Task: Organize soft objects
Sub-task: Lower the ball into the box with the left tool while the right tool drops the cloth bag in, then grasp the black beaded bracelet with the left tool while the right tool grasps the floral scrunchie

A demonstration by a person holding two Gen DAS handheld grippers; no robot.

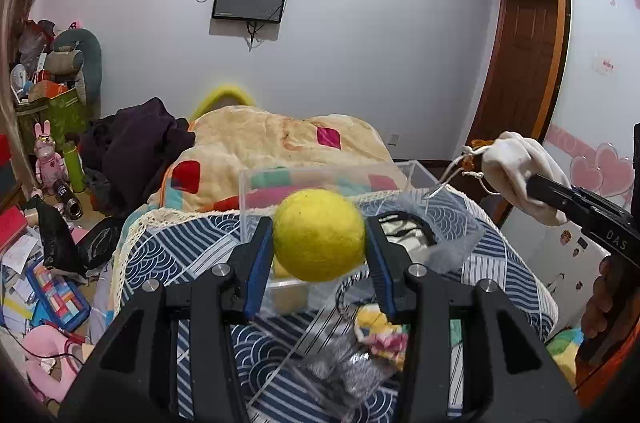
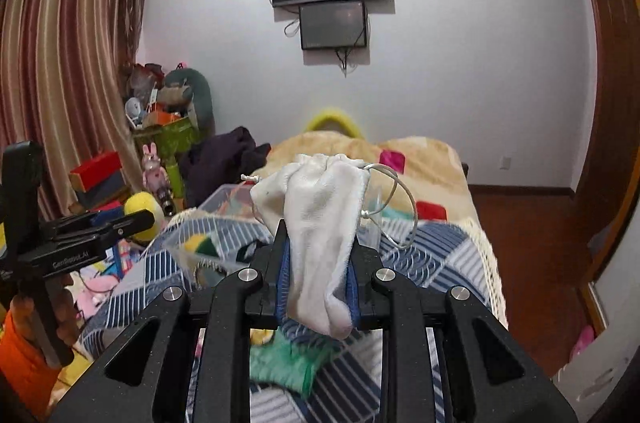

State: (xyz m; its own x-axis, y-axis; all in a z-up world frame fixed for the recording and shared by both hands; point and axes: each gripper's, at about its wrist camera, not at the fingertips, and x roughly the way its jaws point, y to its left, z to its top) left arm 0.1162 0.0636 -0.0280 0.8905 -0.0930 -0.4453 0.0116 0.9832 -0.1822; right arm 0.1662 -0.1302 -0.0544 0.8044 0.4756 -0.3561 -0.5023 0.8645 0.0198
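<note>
Left claw [image 1: 319, 237] clamped on yellow felt ball [image 1: 319, 235], raised over clear box [image 1: 320, 183] on the bed [image 1: 192, 247]. Right claw [image 2: 320, 275] pinching white drawstring pouch [image 2: 320, 223], lifted above bed's near end.

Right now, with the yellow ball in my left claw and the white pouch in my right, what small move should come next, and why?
Probably ease the left claw forward and down, then release the fuzzy yellow felt ball into the clear plastic box. The ball is pinched between the blue pads, above the box's near edge. The right claw holds the white drawstring cloth pouch off to the side, so it can wait.
</note>
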